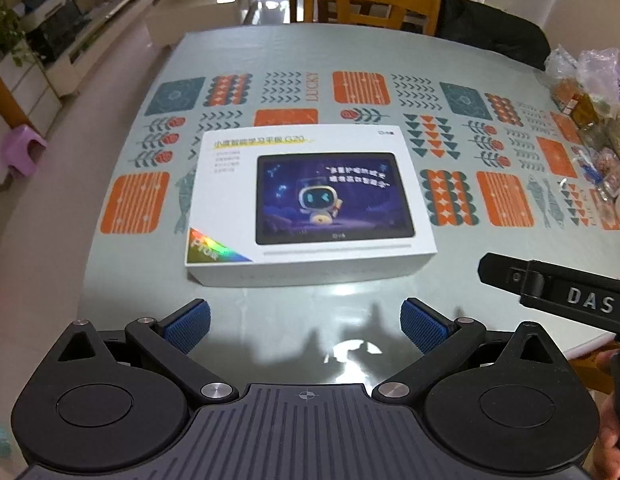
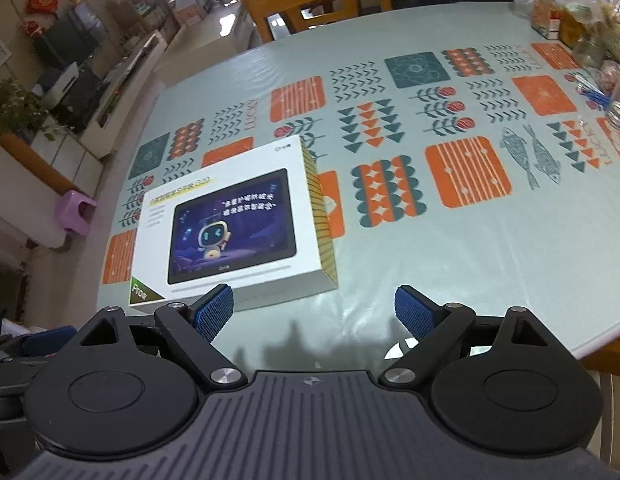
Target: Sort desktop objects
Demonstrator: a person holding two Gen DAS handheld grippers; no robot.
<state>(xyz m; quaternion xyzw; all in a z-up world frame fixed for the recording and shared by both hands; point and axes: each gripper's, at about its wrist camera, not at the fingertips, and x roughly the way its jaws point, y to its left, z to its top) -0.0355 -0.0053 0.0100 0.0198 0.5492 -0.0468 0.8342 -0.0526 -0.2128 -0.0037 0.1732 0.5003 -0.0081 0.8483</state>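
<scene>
White tablet box (image 1: 310, 200) flat on patterned table (image 1: 349, 60), left gripper (image 1: 305, 326) spread and empty just short of box, right gripper (image 2: 313, 312) spread and empty beside box's near corner, bagged items (image 1: 589, 120) far right of box cut off by frame edge, small print on box illegible.

On the patterned pale-green plastic tablecloth (image 1: 349, 52), the word "LUCKY" is printed in brown-orange letters, turned sideways. On the flat white cardboard tablet box (image 1: 226, 200), a yellow-underlined heading ending in "G20" is printed along the top, and "Pro" is read in the green corner patch in the right wrist view. "DAS" is marked in pale letters on the black arm of the right gripper (image 1: 589, 300).
</scene>
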